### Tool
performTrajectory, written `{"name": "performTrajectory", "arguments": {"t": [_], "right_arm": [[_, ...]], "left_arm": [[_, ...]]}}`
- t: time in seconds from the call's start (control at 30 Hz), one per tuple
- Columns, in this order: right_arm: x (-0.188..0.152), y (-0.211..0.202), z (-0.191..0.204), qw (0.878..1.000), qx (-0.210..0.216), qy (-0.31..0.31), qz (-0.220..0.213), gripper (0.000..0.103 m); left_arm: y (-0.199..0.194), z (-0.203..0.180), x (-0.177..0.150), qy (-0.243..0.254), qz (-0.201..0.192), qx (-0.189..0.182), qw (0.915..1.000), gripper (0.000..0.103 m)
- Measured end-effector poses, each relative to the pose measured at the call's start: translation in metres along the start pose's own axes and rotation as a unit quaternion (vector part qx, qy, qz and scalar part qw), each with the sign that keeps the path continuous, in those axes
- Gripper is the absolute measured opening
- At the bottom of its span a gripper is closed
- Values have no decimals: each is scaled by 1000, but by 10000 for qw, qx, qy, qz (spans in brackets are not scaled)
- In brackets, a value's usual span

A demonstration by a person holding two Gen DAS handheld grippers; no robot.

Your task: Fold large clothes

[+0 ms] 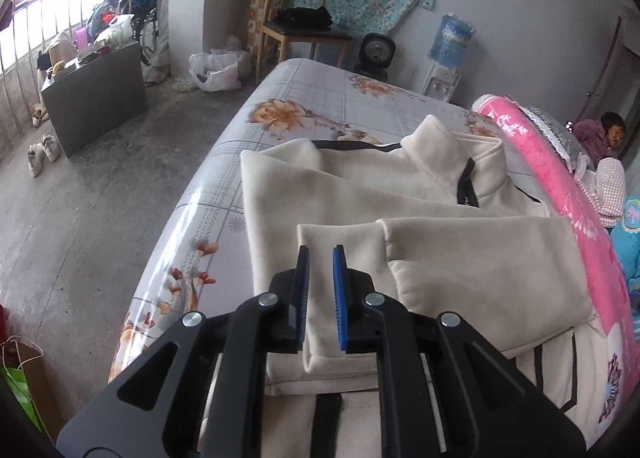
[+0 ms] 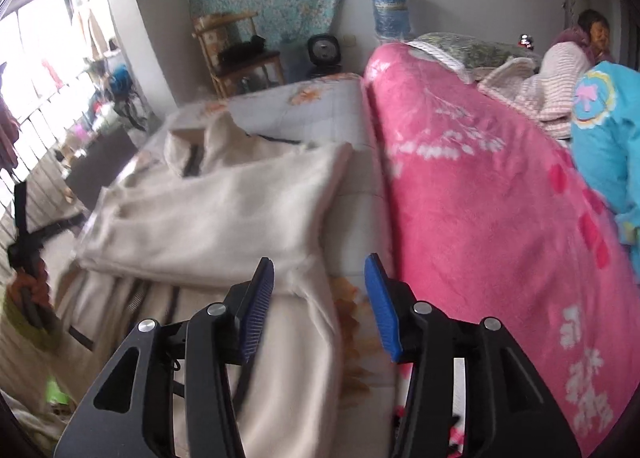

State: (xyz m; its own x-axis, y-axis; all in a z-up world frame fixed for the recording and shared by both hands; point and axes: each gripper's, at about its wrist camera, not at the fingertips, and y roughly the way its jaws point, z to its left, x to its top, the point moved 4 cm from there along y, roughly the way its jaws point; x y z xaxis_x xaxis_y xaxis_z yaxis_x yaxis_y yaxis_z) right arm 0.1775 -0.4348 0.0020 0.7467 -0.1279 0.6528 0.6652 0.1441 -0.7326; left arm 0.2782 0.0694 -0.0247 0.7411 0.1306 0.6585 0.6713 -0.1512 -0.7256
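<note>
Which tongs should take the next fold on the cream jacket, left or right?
Left, probably. The left tongs hang right over the folded sleeve of the jacket, slightly open. The right tongs gape wide beside its edge, toward the pink blanket.

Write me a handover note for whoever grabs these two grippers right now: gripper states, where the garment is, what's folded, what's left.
Left gripper: jaws narrowly apart, gripping nothing, over the folded-in sleeves.
Right gripper: open, empty, over the jacket's right edge beside the pink fleece blanket.
Cream fleece jacket with black trim: flat on the floral bedsheet, collar at the far end.
Done: both sleeves folded across the body.
Left: probably fold the near hem up toward the collar, then smooth.
</note>
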Motion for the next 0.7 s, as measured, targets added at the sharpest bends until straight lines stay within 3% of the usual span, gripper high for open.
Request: {"name": "performTrajectory", "arguments": {"t": [0.13,0.3,0.4,0.47,0.53,0.7], "right_arm": [[29,49,20,9994,21,-216,255,55],[52,120,2,9959,-263,289,819,55],[59,138,-6,9947,-417,380,862,55],[61,143,-6,9948,-428,357,857,55],[60,148,-6,9945,-486,329,873,55],[63,156,-14,9943,-539,401,833,55]], "left_arm": [[17,-20,-3,220,270,-179,9992,11],[38,-22,-7,249,450,86,9986,11],[39,-8,-2,111,358,327,9988,11],[38,3,3,9,286,467,9985,25],[42,14,6,-101,311,555,9979,31],[60,18,6,-47,646,355,9973,31]]}}
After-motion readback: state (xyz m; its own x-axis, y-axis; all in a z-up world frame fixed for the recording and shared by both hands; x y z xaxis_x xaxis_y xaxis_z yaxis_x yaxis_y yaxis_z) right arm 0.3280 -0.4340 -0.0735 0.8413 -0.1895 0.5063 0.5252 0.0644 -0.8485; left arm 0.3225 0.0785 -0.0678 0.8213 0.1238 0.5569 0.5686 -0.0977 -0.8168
